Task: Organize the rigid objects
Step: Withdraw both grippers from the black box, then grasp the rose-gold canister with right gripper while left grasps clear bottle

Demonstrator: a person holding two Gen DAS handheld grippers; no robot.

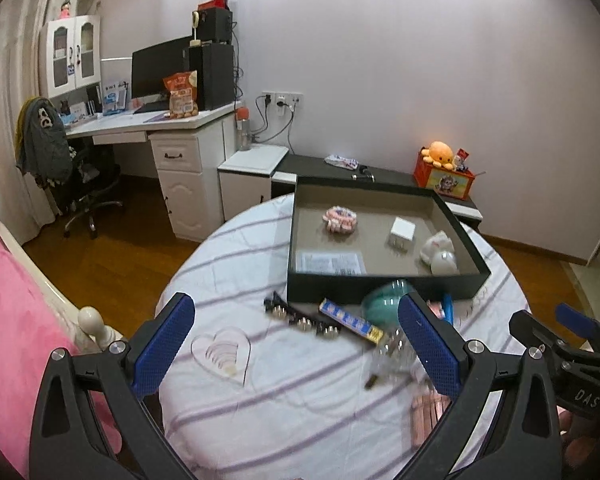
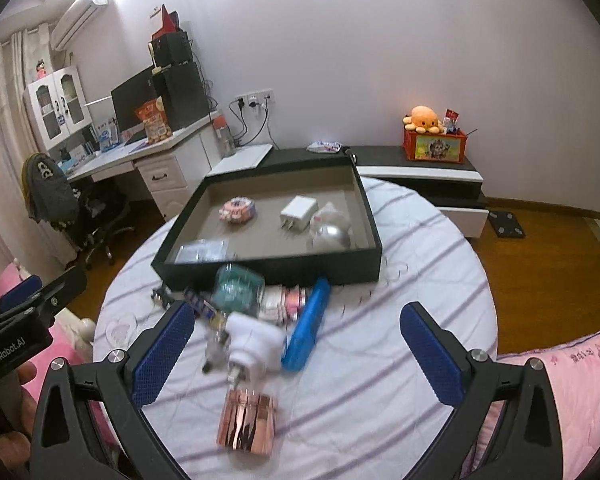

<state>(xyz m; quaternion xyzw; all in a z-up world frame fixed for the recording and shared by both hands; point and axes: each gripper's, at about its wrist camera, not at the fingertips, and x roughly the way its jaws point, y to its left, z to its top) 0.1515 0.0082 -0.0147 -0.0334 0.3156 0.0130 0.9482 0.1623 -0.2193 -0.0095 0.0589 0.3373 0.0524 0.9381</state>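
Both grippers gape empty: left point(image 1: 296, 344), right point(image 2: 296, 350) | rose-gold box point(image 2: 247, 420) clear only in right view

Black tray point(image 2: 374, 236), clutter beside (blurred)

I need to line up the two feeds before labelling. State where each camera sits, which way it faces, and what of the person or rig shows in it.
Left wrist: on the left gripper, open, facing across the round table to the black tray; the right gripper shows at its right edge.
Right wrist: on the right gripper, open, above the rose-gold box, facing the black tray; the left gripper and a hand show at its left edge.
Shared: black tray, white charger, orange plush.
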